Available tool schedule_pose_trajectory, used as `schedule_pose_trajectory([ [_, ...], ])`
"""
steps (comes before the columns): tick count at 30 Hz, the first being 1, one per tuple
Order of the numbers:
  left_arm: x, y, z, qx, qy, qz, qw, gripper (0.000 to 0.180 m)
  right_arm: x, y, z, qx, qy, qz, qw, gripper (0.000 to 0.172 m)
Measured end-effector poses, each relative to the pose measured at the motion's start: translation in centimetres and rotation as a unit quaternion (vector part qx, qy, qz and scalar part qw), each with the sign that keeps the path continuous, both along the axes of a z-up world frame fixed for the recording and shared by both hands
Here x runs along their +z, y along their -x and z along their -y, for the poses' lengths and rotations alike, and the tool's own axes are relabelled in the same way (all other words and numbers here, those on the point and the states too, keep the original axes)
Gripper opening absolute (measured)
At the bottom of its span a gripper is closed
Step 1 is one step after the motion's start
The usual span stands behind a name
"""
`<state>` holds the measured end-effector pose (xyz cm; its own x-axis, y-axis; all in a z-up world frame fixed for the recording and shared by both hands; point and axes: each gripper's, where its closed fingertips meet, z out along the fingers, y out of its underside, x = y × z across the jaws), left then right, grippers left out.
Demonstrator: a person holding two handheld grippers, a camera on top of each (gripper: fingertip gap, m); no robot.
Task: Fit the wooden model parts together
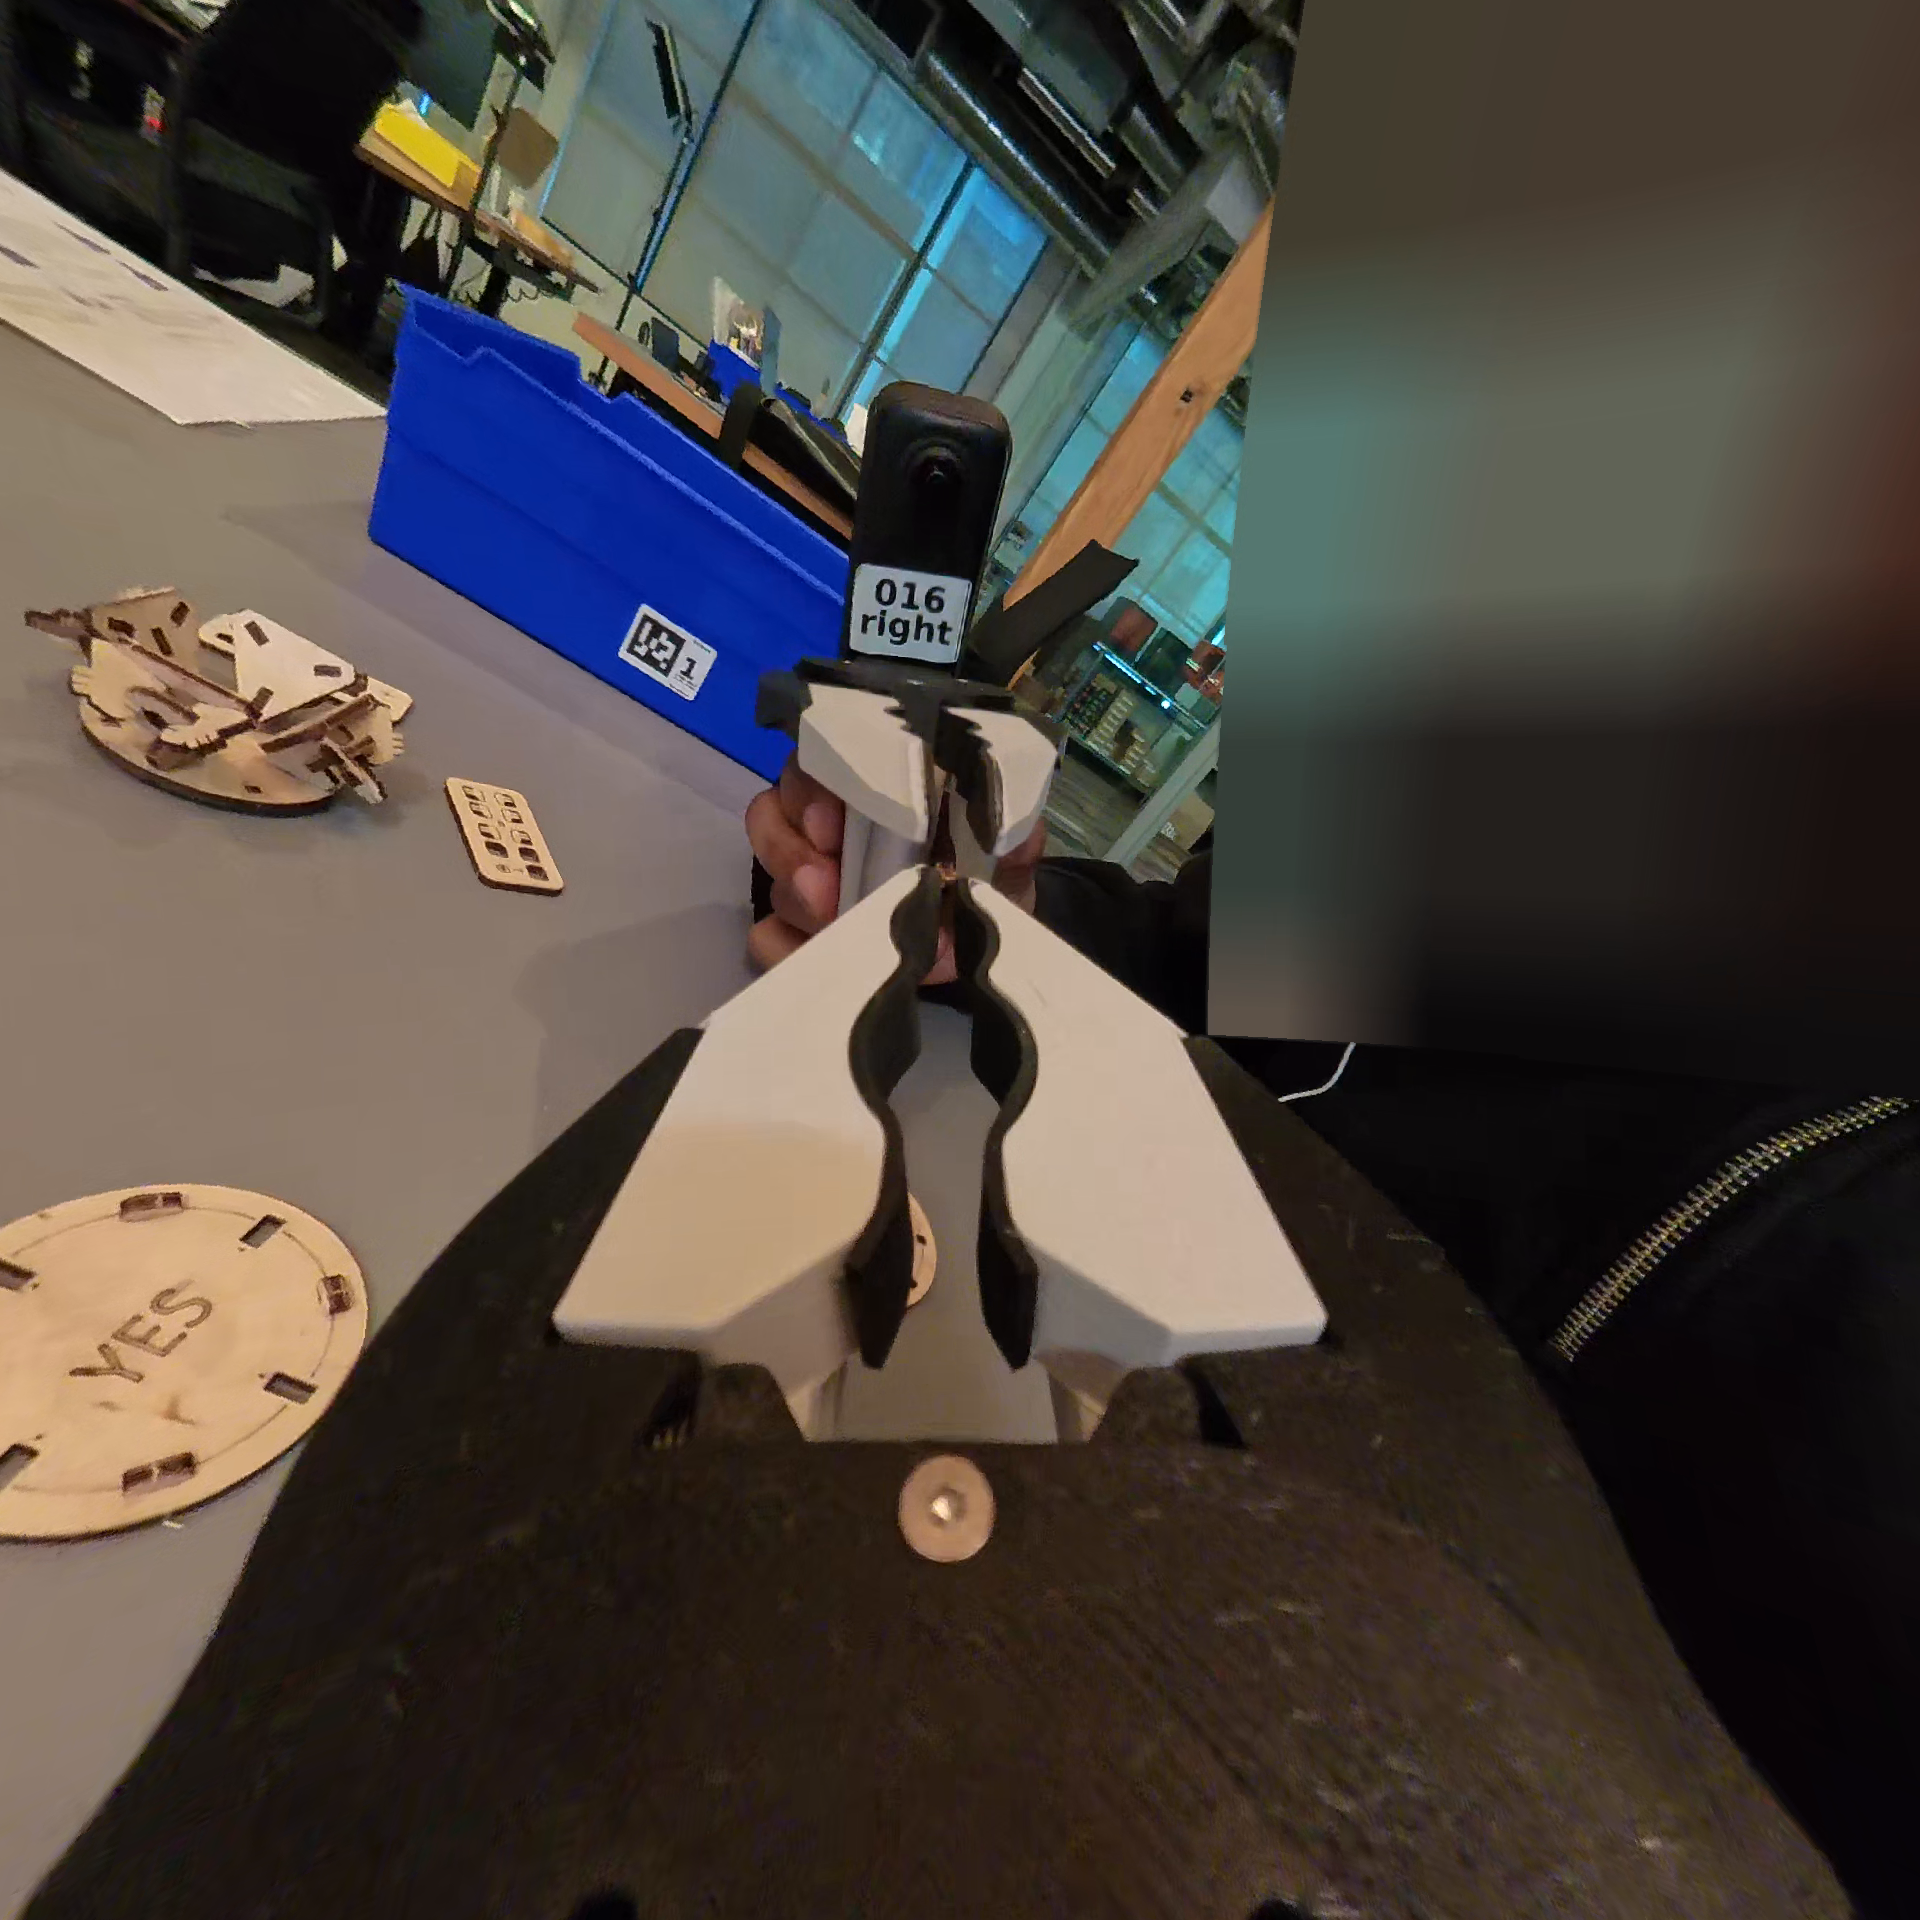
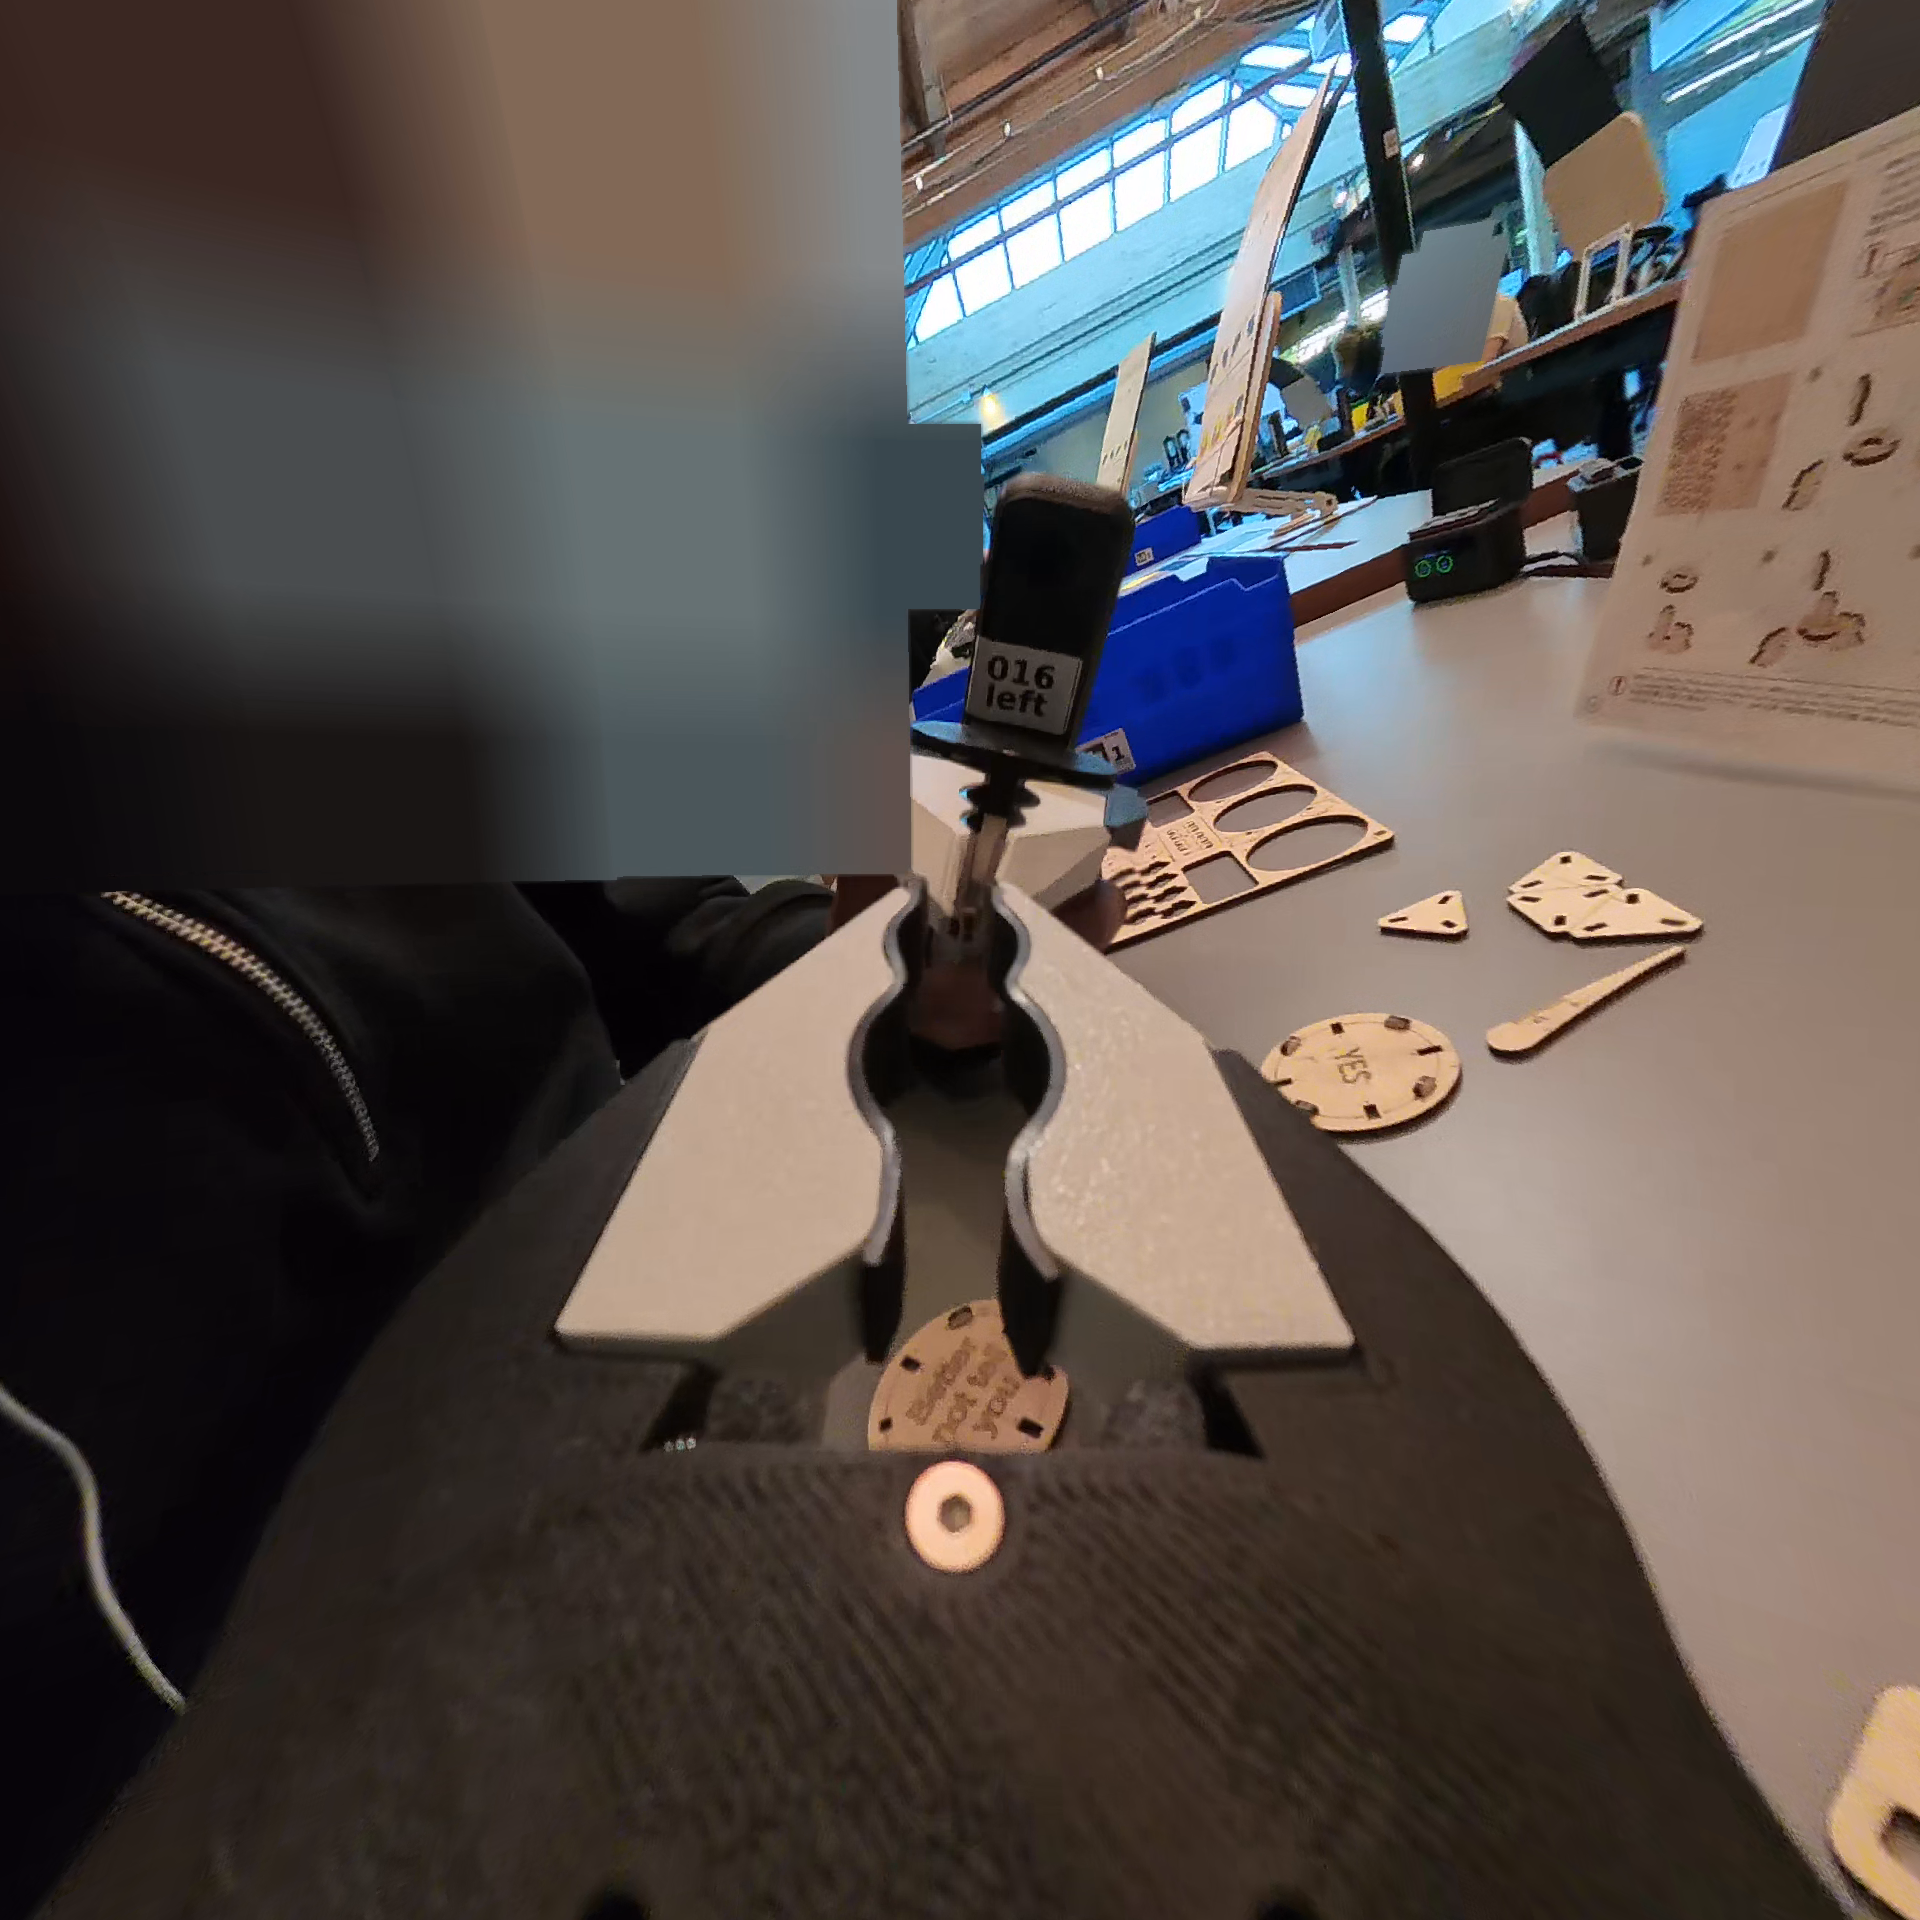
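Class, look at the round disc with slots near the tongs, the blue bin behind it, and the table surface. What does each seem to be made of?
Round disc: thin pale plywood, matte, probably laser-cut; the slot edges are dark brown as if scorched.
Blue bin: likely moulded plastic, with an even saturated colour and a slight sheen.
Table: smooth matte grey, perhaps laminate; the look leaves it open.

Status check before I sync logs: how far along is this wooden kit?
Done: a partly slotted-together wooden assembly sits on the table, and the cut-out sheet is mostly emptied. In hand: left gripper and right gripper meet tip to tip at a small wooden piece; who grips it is unclear. Left: slotted disc, triangles and stick lie loose.
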<state>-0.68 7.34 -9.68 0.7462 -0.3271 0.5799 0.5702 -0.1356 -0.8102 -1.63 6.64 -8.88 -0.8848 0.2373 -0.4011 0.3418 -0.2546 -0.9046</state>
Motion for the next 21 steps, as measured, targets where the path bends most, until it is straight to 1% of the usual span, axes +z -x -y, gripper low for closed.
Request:
schedule_pose_trajectory([
  [2,0.07,0.11,-0.02,-0.001,-0.004,0.011,1.0,0.0,0.05,0.11,-0.26,-0.001,0.007,0.006,1.0,0.005],
  [6,0.23,0.24,0.02,-0.002,-0.012,0.024,1.0,0.0,-0.31,0.09,-0.17,0.004,0.001,0.021,1.0,0.006],
  [12,0.05,-0.33,-0.19,-0.008,-0.006,0.013,1.0,0.0,-0.45,-0.17,-0.07,0.004,-0.009,0.019,1.0,0.005],
  [15,-0.02,-0.49,-0.23,-0.009,-0.003,0.007,1.0,0.0,-0.43,-0.29,-0.2,0.008,-0.006,0.022,1.0,0.0],
  [21,-0.12,-0.35,-0.15,-0.007,-0.002,0.009,1.0,0.0,-0.41,0.04,-0.8,-0.005,-0.005,0.025,1.0,0.0],
])
